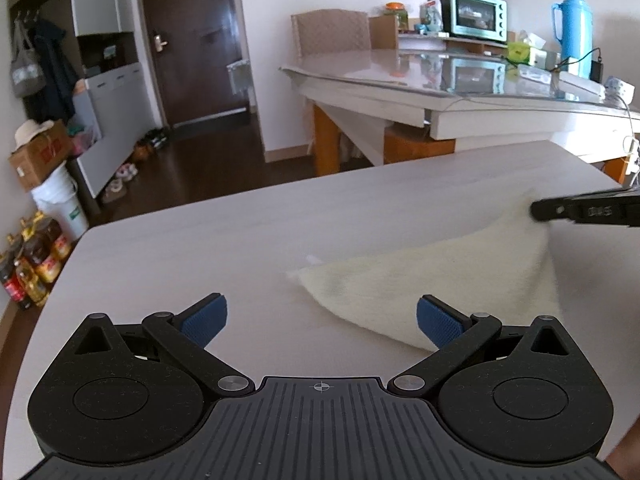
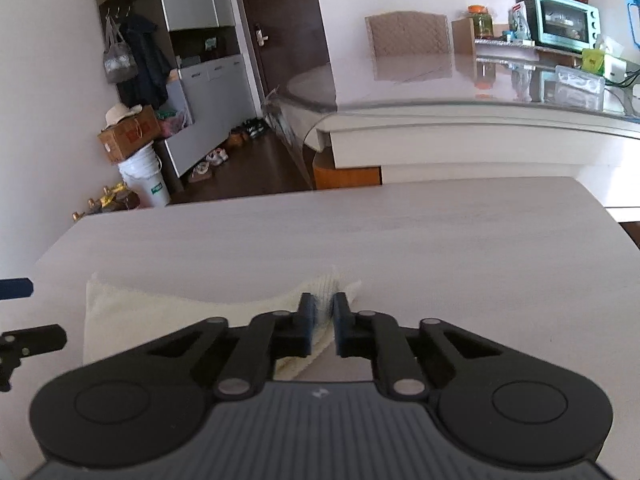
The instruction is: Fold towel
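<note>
A cream towel (image 1: 448, 284) lies on the pale table (image 1: 224, 236), its right corner lifted into a peak. My right gripper (image 1: 538, 211) enters the left wrist view from the right edge and pinches that raised corner. In the right wrist view the right gripper (image 2: 323, 308) is shut on the towel (image 2: 168, 316), cloth bunched between its blue pads. My left gripper (image 1: 322, 318) stands wide open just above the table, its right finger next to the towel's near edge, nothing between the fingers. The left gripper's fingers (image 2: 34, 338) show at the left edge of the right wrist view.
Beyond the table (image 2: 440, 232) stands a glass-topped dining table (image 1: 420, 76) with a teal oven (image 1: 478, 18), a blue thermos (image 1: 574, 28) and a chair (image 1: 332, 34). Bottles (image 1: 32, 264), a white bucket (image 1: 60, 204) and a box sit on the floor at left.
</note>
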A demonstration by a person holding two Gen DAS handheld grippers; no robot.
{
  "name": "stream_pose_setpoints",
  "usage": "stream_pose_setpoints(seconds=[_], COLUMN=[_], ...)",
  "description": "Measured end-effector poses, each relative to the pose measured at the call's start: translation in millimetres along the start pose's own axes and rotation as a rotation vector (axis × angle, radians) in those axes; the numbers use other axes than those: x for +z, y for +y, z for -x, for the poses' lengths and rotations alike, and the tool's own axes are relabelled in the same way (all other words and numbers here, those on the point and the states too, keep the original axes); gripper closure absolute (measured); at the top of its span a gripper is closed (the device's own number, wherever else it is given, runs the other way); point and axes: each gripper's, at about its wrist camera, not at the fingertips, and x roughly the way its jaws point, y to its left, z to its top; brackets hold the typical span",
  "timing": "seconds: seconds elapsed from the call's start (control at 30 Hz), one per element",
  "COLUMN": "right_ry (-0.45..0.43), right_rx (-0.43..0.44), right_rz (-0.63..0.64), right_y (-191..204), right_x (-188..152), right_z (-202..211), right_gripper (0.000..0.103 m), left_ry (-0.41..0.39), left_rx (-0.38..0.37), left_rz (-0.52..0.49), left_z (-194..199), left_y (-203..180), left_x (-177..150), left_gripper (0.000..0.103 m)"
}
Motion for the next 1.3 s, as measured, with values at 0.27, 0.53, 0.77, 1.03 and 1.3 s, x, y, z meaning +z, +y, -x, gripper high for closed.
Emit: stream_pose_setpoints(seconds=[0.27,0.53,0.77,1.03,1.3], right_ry=[-0.037,0.101,0.124,0.059,0.062], right_rx=[0.386,0.731,0.735,0.497,0.356], right_rz=[0.156,0.387,0.407,0.305,0.243], right_y=[59,134,134,102,83], right_x=[3,-41,-49,-23,-15], right_z=[68,102,102,82,52], right_gripper=[0.095,0.095,0.071,0.071,0.07], left_ry=[-0.011,-0.012,-0.009,0.031,0.064], left_rx=[0.093,0.117,0.019,-0.203,-0.297], left_rz=[0.03,0.044,-0.017,-0.044,-0.085], left_z=[13,33,29,-1,-26], left_y=[44,71,60,42,15], left_x=[-6,-12,-14,-5,-5], left_gripper=[0.0,0.0,0.0,0.052,0.081])
